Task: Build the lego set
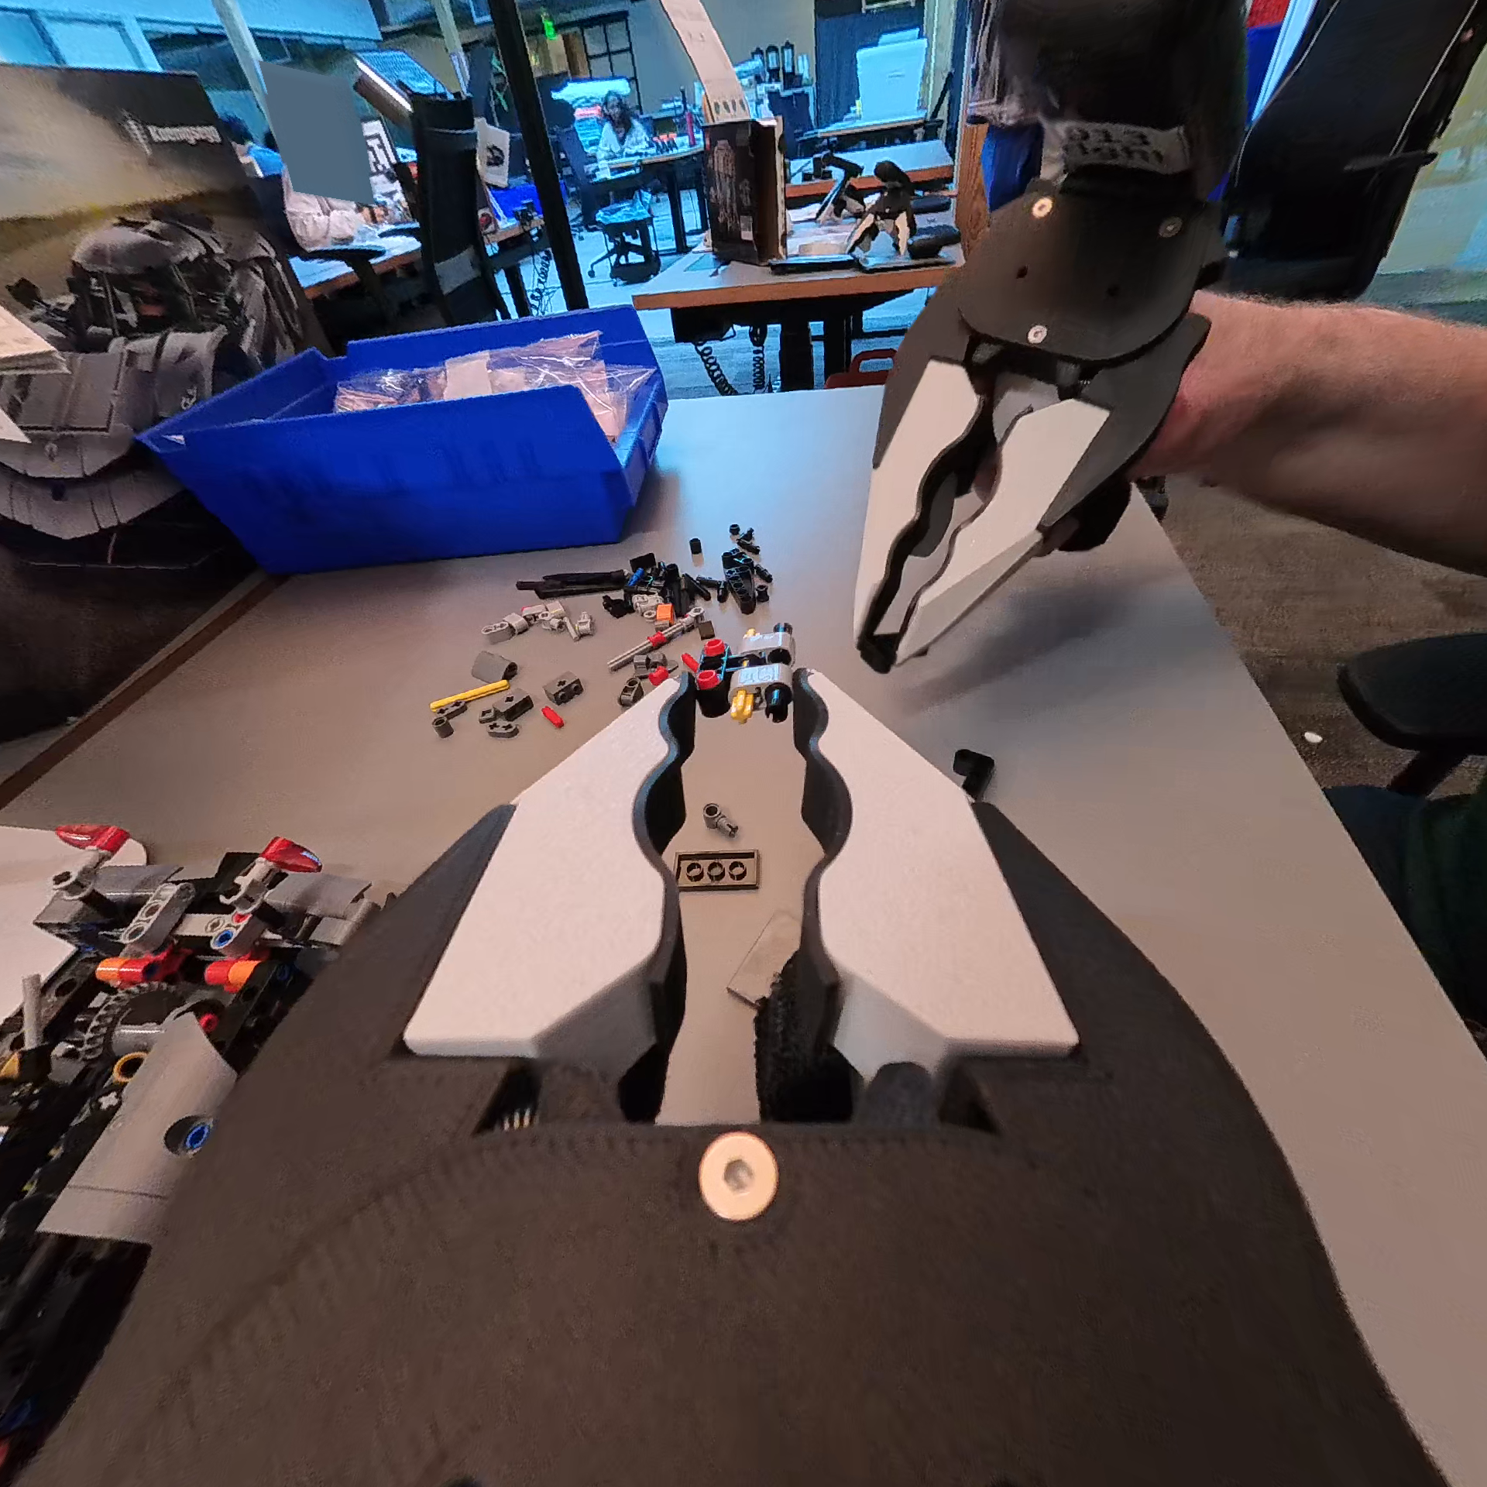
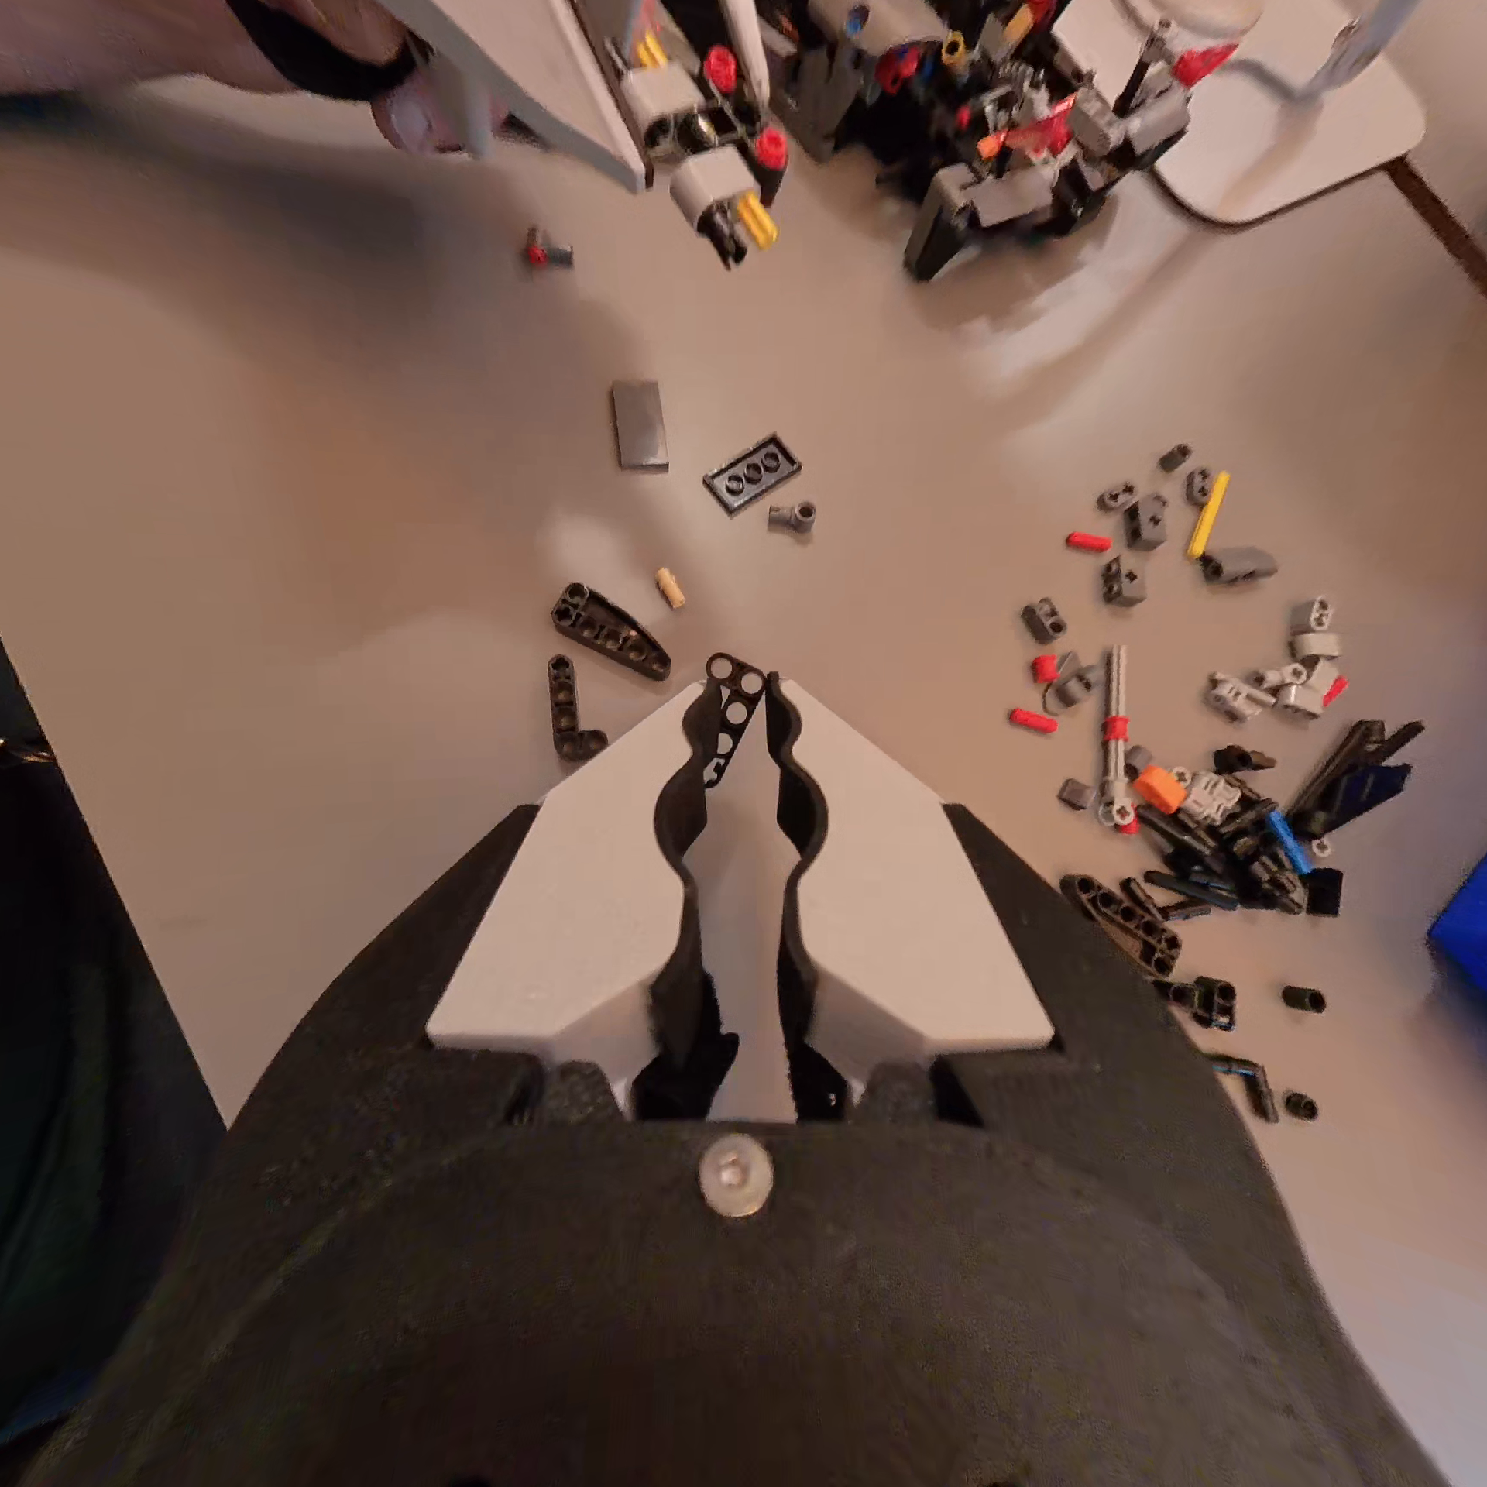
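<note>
My left gripper point(image 1: 742, 680) is shut on a small sub-assembly point(image 1: 760, 672) of grey, black, red and yellow pieces, held above the grey table point(image 1: 1086, 805). It also shows at the top of the right wrist view point(image 2: 708, 153). My right gripper point(image 2: 738, 684) is shut on a thin black beam with round holes point(image 2: 734, 712), which sticks out past the tips. In the left wrist view the right gripper point(image 1: 881, 652) hangs tips-down just right of the sub-assembly, apart from it. The partly built model point(image 1: 161, 925) lies at the left, also seen in the right wrist view point(image 2: 1022, 145).
Loose pieces point(image 2: 1207, 764) are scattered on the table. A black three-hole plate point(image 2: 752, 473), a dark grey tile point(image 2: 641, 424), a black L-beam point(image 2: 567, 708) and a black curved beam point(image 2: 611, 632) lie near my right gripper. A blue bin point(image 1: 402, 475) with bags stands behind. Spacing between my two grippers at the tips: around 10 cm. The partly built model point(image 1: 161, 925) is about 20 cm from my left fingertips.
</note>
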The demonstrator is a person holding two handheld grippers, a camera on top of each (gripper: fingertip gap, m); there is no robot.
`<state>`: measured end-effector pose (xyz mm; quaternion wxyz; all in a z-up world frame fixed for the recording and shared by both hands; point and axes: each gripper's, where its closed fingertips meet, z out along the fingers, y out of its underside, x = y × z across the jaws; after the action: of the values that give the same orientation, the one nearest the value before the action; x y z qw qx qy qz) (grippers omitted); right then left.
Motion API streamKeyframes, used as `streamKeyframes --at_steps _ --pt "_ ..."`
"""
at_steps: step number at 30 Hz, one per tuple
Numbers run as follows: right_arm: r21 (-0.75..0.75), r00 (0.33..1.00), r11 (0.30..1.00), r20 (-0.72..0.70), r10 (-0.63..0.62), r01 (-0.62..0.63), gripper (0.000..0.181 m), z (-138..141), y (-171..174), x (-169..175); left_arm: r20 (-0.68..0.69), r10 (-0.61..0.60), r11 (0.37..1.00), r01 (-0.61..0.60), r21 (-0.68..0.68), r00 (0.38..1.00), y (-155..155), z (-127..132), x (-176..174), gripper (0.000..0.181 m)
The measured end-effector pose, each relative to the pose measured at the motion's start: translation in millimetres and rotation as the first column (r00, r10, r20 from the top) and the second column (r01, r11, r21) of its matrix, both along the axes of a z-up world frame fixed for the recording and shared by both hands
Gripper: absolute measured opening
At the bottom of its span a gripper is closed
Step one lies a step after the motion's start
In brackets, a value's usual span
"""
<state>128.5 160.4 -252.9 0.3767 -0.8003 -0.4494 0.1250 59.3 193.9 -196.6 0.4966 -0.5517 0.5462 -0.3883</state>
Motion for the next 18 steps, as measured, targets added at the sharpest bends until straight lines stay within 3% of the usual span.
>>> streamKeyframes --at_steps 1,6,13,18 --pt "0.013 1.000 1.000 -0.009 0.008 -0.008 0.009 3 1 -1 0.000 0.000 1.000 0.000 -0.002 1.000 0 0 0 0.022" --pt "0.085 0.998 0.996 -0.061 0.009 -0.004 0.009 21 7 -1 0.005 0.000 1.000 0.000 -0.008 1.000 1 0 0 0.022" --pt "0.124 0.966 0.992 -0.260 0.014 0.019 0.009 54 11 -9 0.005 0.002 1.000 -0.003 0.023 1.000 -1 2 0 0.022" --pt "0.162 0.966 0.987 -0.257 0.038 0.004 0.009 61 13 -17 0.008 0.002 1.000 -0.003 0.022 1.000 -1 2 0 0.022"
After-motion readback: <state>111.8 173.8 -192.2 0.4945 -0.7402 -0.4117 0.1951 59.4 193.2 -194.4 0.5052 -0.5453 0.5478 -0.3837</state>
